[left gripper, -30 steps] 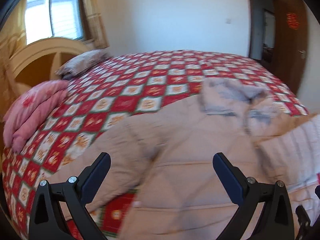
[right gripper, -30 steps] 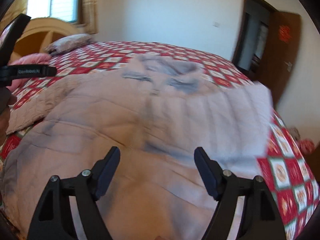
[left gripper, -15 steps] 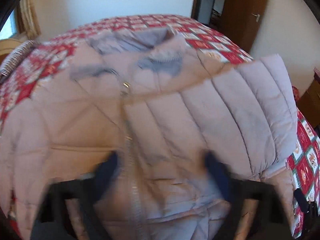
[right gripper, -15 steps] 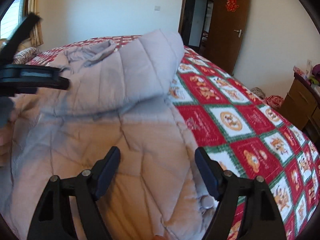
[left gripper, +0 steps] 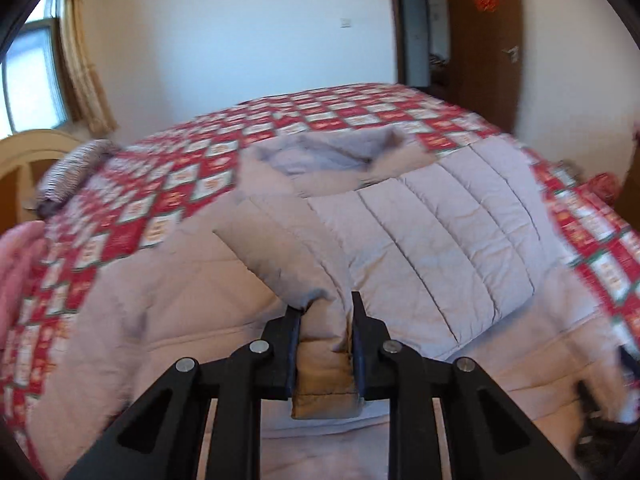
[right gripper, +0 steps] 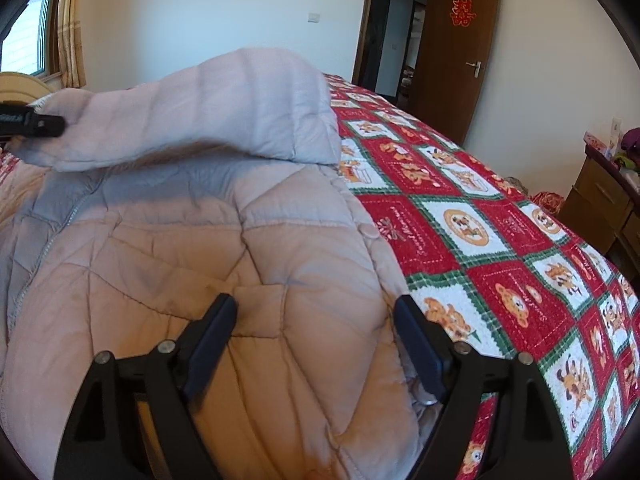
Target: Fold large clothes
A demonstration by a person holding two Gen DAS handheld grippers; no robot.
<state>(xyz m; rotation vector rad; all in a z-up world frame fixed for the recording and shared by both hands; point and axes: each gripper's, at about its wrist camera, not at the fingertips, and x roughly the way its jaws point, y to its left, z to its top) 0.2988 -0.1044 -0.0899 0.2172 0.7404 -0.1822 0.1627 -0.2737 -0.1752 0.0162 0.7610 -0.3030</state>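
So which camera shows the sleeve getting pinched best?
The left wrist view: the left gripper has just closed on the sleeve cuff, close up. The right wrist view shows the sleeve lifted sideways, and only that gripper's tip.

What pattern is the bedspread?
Red, white and green checks with cartoon motifs on the bedspread; clearest in the right wrist view.

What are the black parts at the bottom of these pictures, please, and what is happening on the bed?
They are two hand-held grippers; a person holds one in each hand, and each carries a camera looking along its fingers. A quilted coat lies on the bed's red patterned cover. In the left camera's view, the left gripper has just been closing and now pinches the sleeve cuff, lifting that sleeve over the coat. In the right camera's view, the right gripper is open above the coat, holding nothing.
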